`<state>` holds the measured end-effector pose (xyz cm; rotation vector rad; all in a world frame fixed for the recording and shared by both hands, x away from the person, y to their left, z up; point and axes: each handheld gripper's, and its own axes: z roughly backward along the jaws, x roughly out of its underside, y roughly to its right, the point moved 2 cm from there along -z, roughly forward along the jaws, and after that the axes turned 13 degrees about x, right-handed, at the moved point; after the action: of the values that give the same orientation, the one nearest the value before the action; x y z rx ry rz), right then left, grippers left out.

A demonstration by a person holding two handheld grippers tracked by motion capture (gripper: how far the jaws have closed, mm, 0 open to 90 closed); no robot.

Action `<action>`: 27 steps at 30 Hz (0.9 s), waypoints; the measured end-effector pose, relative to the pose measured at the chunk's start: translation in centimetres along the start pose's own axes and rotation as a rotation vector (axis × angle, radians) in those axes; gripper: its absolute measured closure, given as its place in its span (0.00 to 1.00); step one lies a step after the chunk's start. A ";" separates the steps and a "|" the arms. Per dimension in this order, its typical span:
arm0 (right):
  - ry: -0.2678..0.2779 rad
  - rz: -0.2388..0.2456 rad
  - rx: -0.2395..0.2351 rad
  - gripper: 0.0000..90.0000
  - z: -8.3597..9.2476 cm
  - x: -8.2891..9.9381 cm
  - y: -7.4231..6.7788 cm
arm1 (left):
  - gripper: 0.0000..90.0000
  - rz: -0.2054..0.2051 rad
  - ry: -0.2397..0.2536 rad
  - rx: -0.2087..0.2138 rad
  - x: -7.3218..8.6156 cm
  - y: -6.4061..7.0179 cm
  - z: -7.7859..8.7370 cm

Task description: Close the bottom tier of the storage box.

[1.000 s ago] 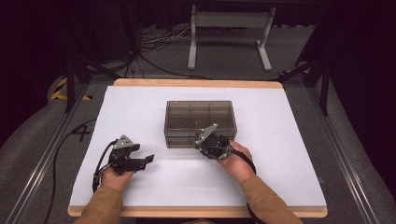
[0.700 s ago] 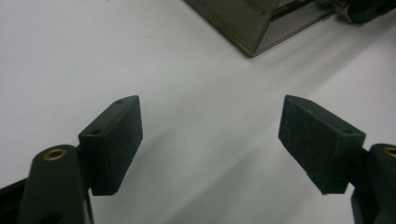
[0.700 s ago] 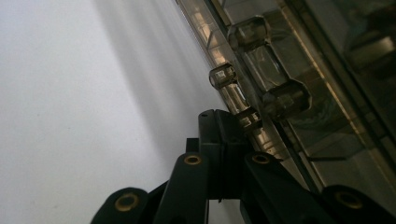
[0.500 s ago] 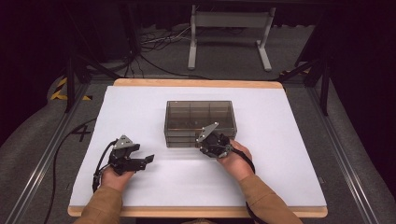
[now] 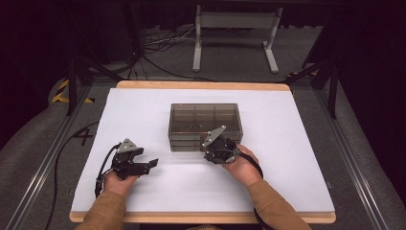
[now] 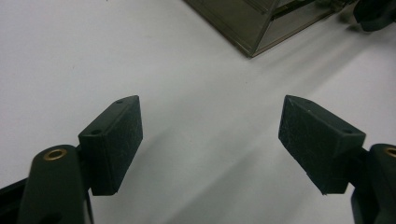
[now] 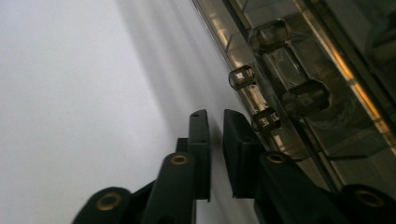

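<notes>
Resting at the box's (image 5: 206, 125) six o'clock wall, the right gripper (image 7: 215, 122) has just been parting its jaws slightly, nothing between; the left gripper (image 6: 210, 135) gapes wide at eight o'clock.

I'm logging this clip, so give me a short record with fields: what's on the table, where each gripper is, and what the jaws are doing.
surface: white table
main thing: smoky clear compartment box, mid-table
left gripper: near left, apart from box, jaws wide, nothing between
right gripper: at the box's near front wall by a clear handle; jaws have just been opening, narrow gap, nothing between
</notes>
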<state>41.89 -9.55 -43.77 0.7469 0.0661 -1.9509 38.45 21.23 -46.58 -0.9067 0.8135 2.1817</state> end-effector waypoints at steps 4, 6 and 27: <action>0.036 -0.007 -0.013 0.68 0.4 0.2 0.1 | 0.25 0.001 0.001 0.000 0.0 0.0 0.0; 0.045 -0.015 -0.004 0.60 0.7 0.3 0.1 | 0.25 0.000 0.000 0.000 0.0 0.0 0.0; 0.126 -0.051 -0.026 0.21 3.1 0.9 0.1 | 0.25 -0.002 -0.003 -0.001 0.0 0.1 0.0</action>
<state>40.20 -11.41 -41.72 0.8581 0.1880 -1.9463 38.39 21.22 -46.57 -0.9048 0.8097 2.1816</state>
